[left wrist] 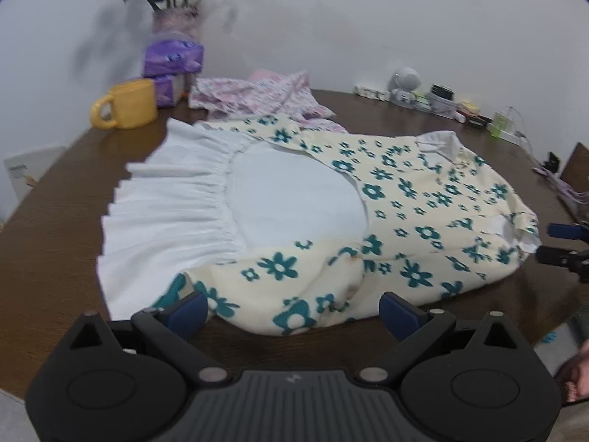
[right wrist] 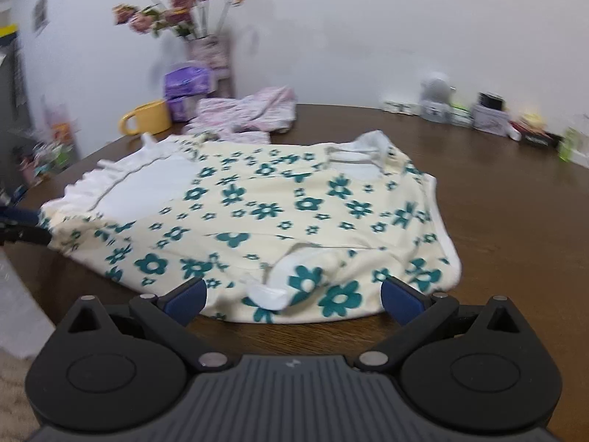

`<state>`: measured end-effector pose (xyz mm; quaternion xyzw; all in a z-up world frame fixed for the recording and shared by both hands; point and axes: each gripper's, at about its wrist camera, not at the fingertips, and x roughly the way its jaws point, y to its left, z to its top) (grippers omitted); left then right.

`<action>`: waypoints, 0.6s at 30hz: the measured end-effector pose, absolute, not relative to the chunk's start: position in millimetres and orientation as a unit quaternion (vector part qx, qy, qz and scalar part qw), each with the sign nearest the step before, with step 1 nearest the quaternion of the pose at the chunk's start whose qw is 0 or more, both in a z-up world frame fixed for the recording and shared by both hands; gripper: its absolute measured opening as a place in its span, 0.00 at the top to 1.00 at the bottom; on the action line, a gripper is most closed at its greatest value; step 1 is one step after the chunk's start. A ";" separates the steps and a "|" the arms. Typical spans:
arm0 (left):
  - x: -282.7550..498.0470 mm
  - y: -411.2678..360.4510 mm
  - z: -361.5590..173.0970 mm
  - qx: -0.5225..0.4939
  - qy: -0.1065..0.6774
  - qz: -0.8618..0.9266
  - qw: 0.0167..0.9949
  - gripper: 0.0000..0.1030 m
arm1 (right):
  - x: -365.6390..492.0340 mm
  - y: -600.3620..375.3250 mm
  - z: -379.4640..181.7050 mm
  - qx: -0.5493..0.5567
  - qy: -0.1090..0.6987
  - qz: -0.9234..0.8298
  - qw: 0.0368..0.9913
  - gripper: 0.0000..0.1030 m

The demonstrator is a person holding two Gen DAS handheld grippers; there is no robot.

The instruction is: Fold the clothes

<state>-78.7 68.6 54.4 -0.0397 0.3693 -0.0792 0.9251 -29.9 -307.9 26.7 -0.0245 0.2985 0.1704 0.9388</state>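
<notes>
A cream dress with teal flowers and a white ruffled hem lies spread on the brown table. My left gripper is open at the dress's near edge, its jaws on either side of a folded-up flap. My right gripper is open at the near edge of the same dress, over a white-lined sleeve. The right gripper's fingers also show at the right of the left wrist view, beside the sleeve end.
A pink patterned garment lies behind the dress. A yellow mug, purple tissue packs and a flower vase stand at the back left. Small items line the back right by the wall.
</notes>
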 end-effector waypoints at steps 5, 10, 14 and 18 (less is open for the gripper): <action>-76.7 68.2 57.2 -0.029 0.386 -0.101 0.916 0.03 | -28.0 -294.8 25.6 -0.083 0.309 0.210 0.924 0.00; -74.1 62.5 60.4 0.015 0.406 -0.117 0.906 0.03 | -21.7 -295.7 33.9 -0.110 0.323 0.225 0.913 0.00; -67.4 64.3 58.7 0.025 0.424 -0.109 0.899 0.03 | -15.2 -302.1 40.4 -0.136 0.328 0.220 0.909 0.00; -65.1 60.0 56.3 0.050 0.423 -0.124 0.896 0.03 | -3.4 -308.9 40.5 -0.130 0.351 0.234 0.897 0.00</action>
